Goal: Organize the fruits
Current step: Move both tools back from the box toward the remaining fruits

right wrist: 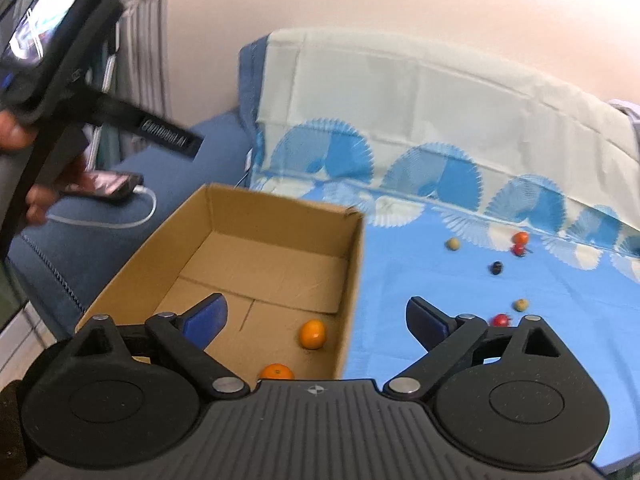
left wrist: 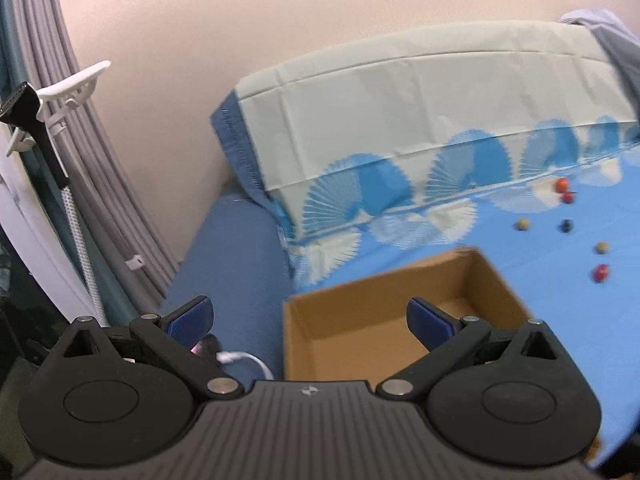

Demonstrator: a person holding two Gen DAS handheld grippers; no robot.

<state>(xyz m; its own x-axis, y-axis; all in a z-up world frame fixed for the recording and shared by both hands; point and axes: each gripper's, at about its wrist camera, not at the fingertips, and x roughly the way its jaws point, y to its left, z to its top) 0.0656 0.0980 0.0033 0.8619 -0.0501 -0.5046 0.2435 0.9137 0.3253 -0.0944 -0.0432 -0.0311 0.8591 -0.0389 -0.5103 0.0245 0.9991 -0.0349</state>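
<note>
Right wrist view puts my right gripper over the near end of the cardboard box, its blue pads spread wide with nothing between them; one finger hangs inside the box and the other out over the blue sheet. Two oranges already lie on the box floor, one orange near the right wall and a second orange half hidden by the gripper body. Still loose on the sheet, well apart from the box, are a red-orange pair, two pale round fruits, a dark berry and a red fruit just beside my right finger. From the left wrist, my left gripper is also wide open and empty, poised above the box's far-left corner with the pillow behind. I judge I am between picks: part of the fruit is boxed, and several small pieces remain. The next move calls for swinging the right gripper out over the sheet, lowering around the nearest red fruit and closing gently, since these pieces look small and likely to roll. Both views are smeared by motion, so what kinds the small fruits are I can't say for sure.
</note>
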